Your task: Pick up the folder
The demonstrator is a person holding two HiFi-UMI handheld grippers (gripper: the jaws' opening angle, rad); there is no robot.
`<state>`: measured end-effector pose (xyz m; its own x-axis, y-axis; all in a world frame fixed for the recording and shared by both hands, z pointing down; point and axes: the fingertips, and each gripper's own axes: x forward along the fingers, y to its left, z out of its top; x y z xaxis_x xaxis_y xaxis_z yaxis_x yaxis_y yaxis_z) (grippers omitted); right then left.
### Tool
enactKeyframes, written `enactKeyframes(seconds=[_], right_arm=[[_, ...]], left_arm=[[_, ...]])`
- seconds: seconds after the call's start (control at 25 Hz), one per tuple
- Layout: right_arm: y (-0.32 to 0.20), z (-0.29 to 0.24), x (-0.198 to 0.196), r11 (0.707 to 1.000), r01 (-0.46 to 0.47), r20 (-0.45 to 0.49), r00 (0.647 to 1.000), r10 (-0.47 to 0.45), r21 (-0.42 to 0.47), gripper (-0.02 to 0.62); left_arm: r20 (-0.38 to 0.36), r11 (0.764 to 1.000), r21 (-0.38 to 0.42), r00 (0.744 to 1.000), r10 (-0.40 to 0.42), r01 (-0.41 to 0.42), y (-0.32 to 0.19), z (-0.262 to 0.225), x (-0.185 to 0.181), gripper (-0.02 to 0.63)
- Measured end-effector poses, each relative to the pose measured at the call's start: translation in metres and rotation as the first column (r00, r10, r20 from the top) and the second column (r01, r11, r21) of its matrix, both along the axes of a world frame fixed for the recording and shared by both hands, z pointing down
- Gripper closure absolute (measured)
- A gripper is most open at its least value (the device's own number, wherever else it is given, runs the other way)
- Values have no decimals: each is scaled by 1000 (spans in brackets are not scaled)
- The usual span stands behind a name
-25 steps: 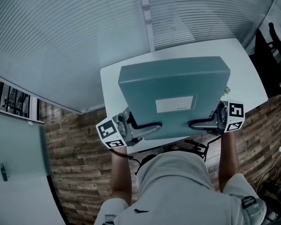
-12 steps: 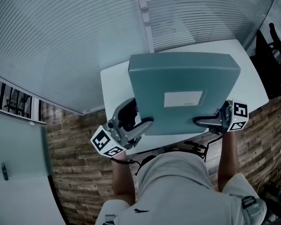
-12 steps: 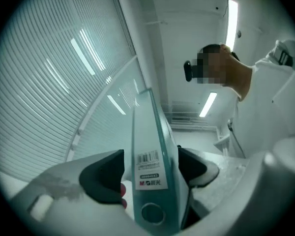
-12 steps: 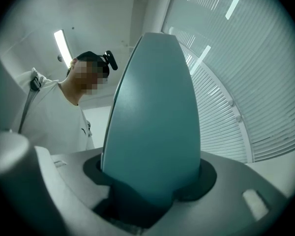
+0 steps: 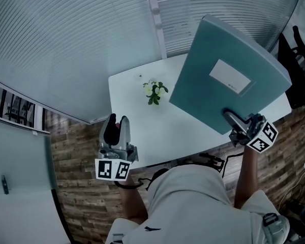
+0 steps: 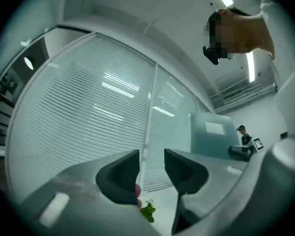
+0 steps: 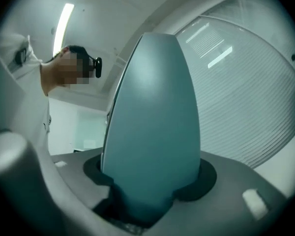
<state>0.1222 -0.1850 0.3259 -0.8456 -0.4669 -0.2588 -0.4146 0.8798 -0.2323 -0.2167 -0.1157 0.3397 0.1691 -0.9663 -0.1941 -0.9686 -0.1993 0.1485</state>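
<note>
A big teal folder (image 5: 229,80) with a white label hangs tilted above the right part of the white table (image 5: 142,131). My right gripper (image 5: 233,120) is shut on its near lower edge; in the right gripper view the folder (image 7: 152,122) fills the space between the jaws. My left gripper (image 5: 117,123) is off the folder, at the table's front left edge. Its jaws have just been closing and stand a narrow gap apart with nothing between them (image 6: 151,168). From the left gripper view the folder (image 6: 211,136) is away to the right.
A small sprig of green leaves and white flowers (image 5: 153,91) lies on the table where the folder was. A glass wall with blinds (image 5: 81,39) runs behind the table. A dark chair (image 5: 297,60) stands at the right edge. Wooden floor lies around.
The left gripper let go of the folder and swung away to the left. The right gripper carried the folder up and to the right, tilting it and uncovering the sprig.
</note>
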Motion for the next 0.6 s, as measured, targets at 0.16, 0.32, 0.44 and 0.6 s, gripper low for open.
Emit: enactKeyframes(seconds=[0.16, 0.32, 0.44, 0.6], right_arm=[[-10, 14, 0, 979, -201, -128, 971, 204, 38, 290], [-13, 30, 2, 954, -296, -178, 937, 299, 47, 291], [-11, 33, 4, 943, -330, -161, 929, 332, 40, 293], [-13, 34, 7, 932, -360, -153, 920, 360, 28, 293]], left_arm=[[9, 971, -25, 971, -239, 239, 13, 13, -26, 462], [119, 951, -23, 945, -305, 310, 26, 20, -16, 462], [135, 956, -22, 949, -286, 292, 29, 20, -7, 478], [141, 960, -20, 951, -275, 281, 30, 18, -5, 512]])
